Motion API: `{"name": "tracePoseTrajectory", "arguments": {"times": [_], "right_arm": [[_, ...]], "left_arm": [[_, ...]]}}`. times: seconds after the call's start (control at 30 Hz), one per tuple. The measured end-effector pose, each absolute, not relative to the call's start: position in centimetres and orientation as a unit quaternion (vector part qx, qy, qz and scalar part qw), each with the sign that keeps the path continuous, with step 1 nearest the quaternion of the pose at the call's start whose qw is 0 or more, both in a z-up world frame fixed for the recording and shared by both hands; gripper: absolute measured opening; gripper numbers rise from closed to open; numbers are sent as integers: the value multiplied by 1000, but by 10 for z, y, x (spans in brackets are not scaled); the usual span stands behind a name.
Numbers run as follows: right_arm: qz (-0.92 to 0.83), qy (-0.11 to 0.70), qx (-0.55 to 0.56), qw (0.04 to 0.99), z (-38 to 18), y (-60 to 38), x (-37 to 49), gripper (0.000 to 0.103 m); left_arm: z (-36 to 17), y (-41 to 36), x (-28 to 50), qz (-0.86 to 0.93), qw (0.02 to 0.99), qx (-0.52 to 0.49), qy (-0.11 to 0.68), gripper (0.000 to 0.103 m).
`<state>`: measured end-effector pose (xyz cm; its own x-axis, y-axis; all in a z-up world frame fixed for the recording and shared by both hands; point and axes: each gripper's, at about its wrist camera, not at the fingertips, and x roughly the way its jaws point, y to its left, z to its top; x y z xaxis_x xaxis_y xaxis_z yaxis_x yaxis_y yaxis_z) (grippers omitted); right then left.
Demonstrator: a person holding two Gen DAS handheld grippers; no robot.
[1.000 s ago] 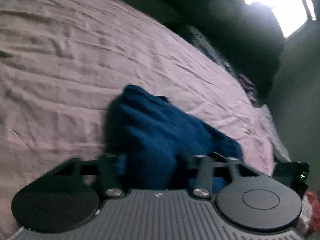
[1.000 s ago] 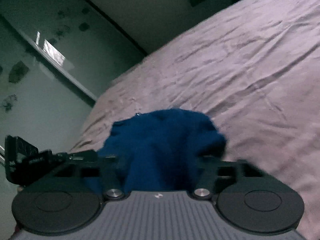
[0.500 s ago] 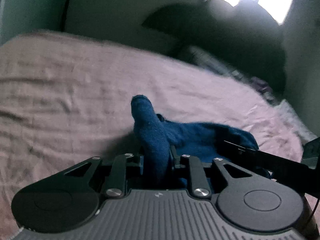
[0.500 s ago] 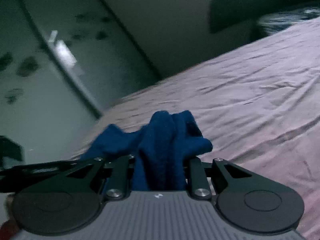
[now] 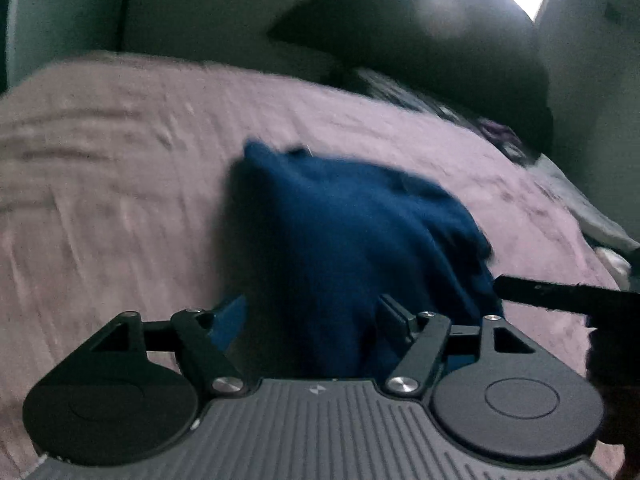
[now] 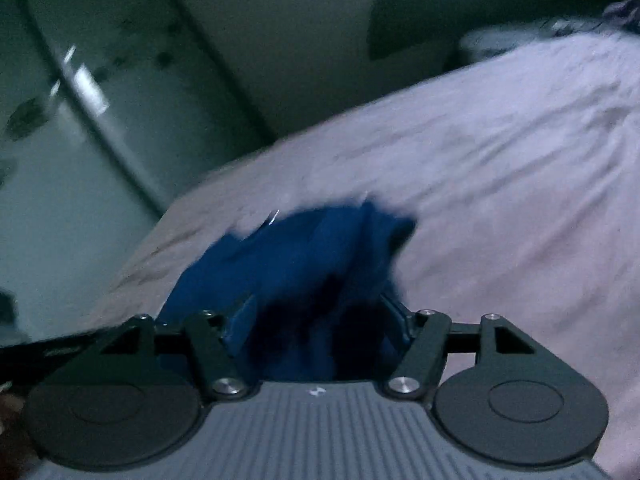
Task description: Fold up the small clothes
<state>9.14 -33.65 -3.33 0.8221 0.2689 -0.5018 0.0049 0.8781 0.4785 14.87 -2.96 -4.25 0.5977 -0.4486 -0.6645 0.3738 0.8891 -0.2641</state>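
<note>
A dark blue garment (image 5: 352, 240) is seen in a bunched heap on the pinkish-mauve bed sheet (image 5: 120, 200), and it is found in front of both cameras at once, so it lies between the two tools. In the left wrist view the left gripper (image 5: 316, 320) is set with its jaws wide, and the cloth rises from the gap between them; the blue pad of one finger is visible at the left side and it seems not to be pressed against the fabric, so nothing is judged to be clamped there. In the right wrist view the right gripper (image 6: 316, 320) is also spread wide, with the folds of the garment (image 6: 304, 256) standing up between the fingers, loose and not pinched. Both pictures are blurred, therefore the exact kind of garment cannot be told, nor whether the cloth touches the inner faces of the fingers. The two tools are placed at opposite ends of the cloth, probably because a small piece is best taken by two edges or corners so that it can be spread flat before it is folded. A part of the right tool is seen as a dark bar at the right border of the left view. The garment is still crumpled, so the folding is judged to be at an early step. Dark pillows (image 5: 440, 40) are lying at the head of the bed, well apart from the work.
</note>
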Motion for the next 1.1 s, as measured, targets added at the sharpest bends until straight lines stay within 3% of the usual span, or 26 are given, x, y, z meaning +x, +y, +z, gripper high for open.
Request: {"name": "tracePoseTrajectory", "arguments": {"times": [0.07, 0.13, 0.2, 0.27, 0.3, 0.5, 0.67, 0.73, 0.8, 0.87, 1.1], "right_arm": [[94, 314, 234, 915, -45, -328, 79, 68], [88, 329, 230, 912, -56, -321, 72, 66], [85, 312, 240, 915, -60, -318, 67, 66], [83, 317, 246, 912, -60, -316, 70, 34], [85, 323, 239, 912, -61, -312, 72, 19], [90, 294, 262, 915, -50, -312, 55, 12], [57, 332, 178, 925, -52, -296, 54, 12], [36, 326, 163, 930, -47, -291, 51, 18], [-8, 293, 128, 948, -30, -282, 41, 18], [-24, 261, 96, 960, -15, -268, 33, 19], [7, 307, 67, 949, -38, -239, 56, 18]], "left_arm": [[-51, -27, 136, -241, 887, -54, 391, 70], [-58, -28, 129, -247, 883, -59, 395, 61], [-64, -30, 128, -249, 882, -57, 395, 29], [-62, -32, 127, -247, 886, -53, 389, 16], [-60, -32, 130, -248, 887, -53, 387, 15], [-39, -21, 111, -251, 892, -42, 373, 13], [-58, -28, 111, -233, 887, -20, 398, 19], [-57, -30, 109, -221, 893, -20, 392, 29], [-56, -32, 105, -203, 899, -14, 386, 49], [-57, -33, 102, -178, 907, -3, 381, 62], [-58, -41, 90, -143, 919, 24, 366, 73]]}}
